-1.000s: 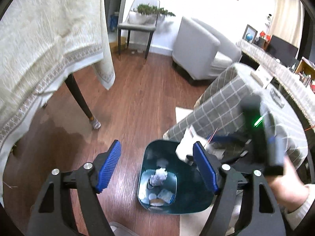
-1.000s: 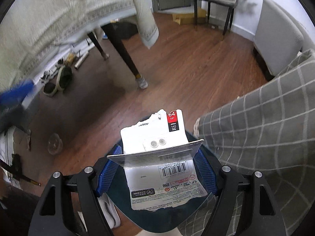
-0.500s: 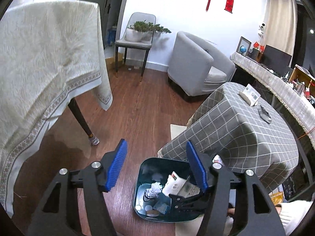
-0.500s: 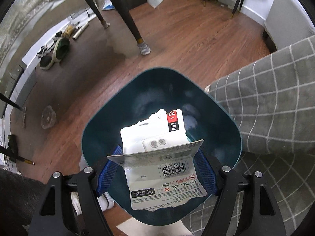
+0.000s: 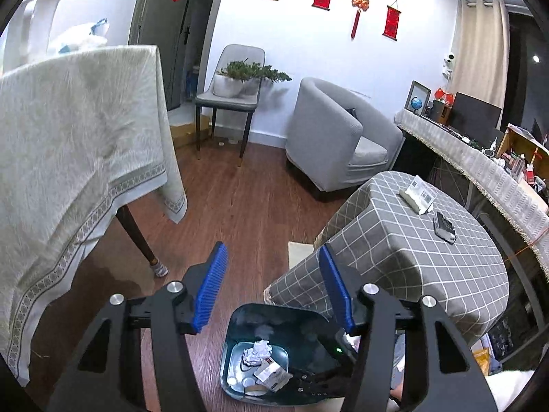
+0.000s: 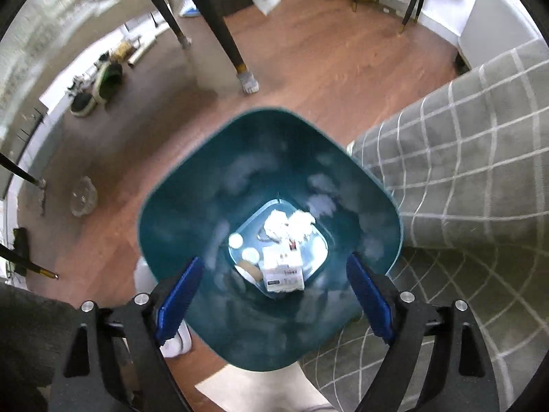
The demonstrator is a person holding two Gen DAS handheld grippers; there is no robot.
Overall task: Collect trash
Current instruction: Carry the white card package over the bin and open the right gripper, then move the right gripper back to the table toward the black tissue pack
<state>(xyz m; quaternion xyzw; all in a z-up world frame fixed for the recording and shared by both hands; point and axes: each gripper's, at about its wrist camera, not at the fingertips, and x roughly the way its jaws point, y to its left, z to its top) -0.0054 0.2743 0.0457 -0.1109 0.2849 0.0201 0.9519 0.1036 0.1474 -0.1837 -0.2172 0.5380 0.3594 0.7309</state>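
A teal trash bin (image 6: 192, 213) stands on the wood floor beside a low checked table. My right gripper (image 6: 274, 262) points down into its mouth, and its jaws are opening with nothing between the blue pads. A white card package (image 6: 283, 269) lies on the bin's bottom next to crumpled paper (image 6: 290, 225) and small round lids. The left wrist view shows the same bin (image 5: 240, 322), package (image 5: 272, 374) and paper (image 5: 257, 352) at the lower edge. My left gripper (image 5: 272, 249) hangs above and behind the bin, its jaws closing a little on nothing.
A low table under a grey checked cloth (image 5: 411, 240) touches the bin's right side and carries a white box (image 5: 417, 194) and a dark object (image 5: 444, 226). A cream-clothed table (image 5: 68, 154) with a dark leg (image 5: 137, 237) stands left. A grey armchair (image 5: 336, 144) is behind.
The right gripper came down over the bin and opened, and the card package fell from it to the bin's bottom. The left gripper rose, and its jaws narrowed.
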